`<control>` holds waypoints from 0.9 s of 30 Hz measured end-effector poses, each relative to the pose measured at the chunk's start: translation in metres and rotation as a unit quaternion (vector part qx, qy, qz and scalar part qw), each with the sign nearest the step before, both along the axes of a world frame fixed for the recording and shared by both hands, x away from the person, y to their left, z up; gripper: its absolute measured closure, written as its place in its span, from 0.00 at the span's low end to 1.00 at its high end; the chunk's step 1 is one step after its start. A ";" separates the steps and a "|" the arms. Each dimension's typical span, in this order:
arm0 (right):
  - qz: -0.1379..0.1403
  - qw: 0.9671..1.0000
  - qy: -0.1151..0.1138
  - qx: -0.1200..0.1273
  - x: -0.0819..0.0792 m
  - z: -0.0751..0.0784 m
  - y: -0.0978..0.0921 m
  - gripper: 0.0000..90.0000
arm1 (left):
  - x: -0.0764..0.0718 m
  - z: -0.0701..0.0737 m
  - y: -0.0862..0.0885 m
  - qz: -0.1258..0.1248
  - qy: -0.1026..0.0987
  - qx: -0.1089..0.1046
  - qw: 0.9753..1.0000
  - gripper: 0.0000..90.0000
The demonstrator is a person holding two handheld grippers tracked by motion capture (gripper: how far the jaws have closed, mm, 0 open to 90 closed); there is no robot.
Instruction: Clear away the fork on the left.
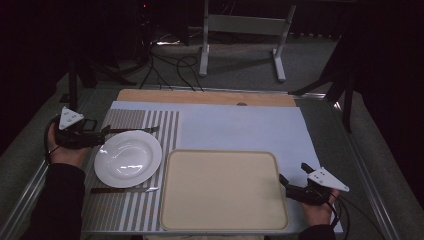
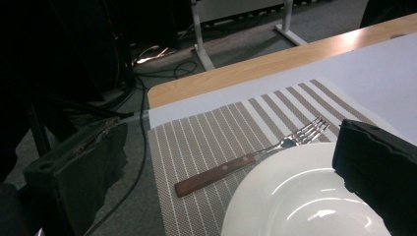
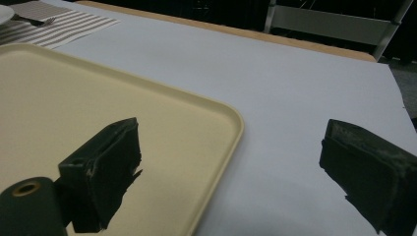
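Observation:
A white plate [image 1: 128, 158] lies on a striped placemat [image 1: 127, 210] at the table's left. A wooden-handled fork [image 1: 132, 130] lies beyond it and a knife [image 1: 124, 190] in front of it. To the right sits a bare beige tray [image 1: 223, 190]. My left gripper [image 1: 104, 134] is open at the plate's left rim. In the left gripper view my left gripper [image 2: 231, 142] has one jaw over the plate [image 2: 295, 196] and the other off the mat, with the fork [image 2: 246, 160] ahead. My right gripper [image 1: 294, 173] is open at the tray's right edge. In the right gripper view my right gripper [image 3: 231, 142] straddles the corner of the tray [image 3: 74, 98] and holds nothing.
A pale blue cover [image 1: 240, 127] spreads over the table, with a wooden strip [image 1: 205, 96] along the far edge. Behind the table stand a metal frame [image 1: 240, 30] and stand legs [image 1: 345, 85], and cables [image 1: 165, 65] lie on the floor.

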State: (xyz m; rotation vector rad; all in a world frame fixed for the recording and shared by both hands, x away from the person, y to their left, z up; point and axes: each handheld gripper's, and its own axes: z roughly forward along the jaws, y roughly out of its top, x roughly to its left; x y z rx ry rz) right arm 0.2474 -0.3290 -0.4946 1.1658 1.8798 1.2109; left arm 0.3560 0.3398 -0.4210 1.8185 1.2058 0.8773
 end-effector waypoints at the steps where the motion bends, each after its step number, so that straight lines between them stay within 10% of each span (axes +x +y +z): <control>1: 0.000 1.000 0.001 0.000 0.000 0.000 0.000 0.09 | 0.001 0.000 0.000 0.001 0.001 0.001 1.000 0.00; 27: 0.003 1.000 0.003 -0.001 0.001 -0.001 0.001 0.09 | 0.040 -0.017 0.011 0.011 0.050 0.013 0.999 0.00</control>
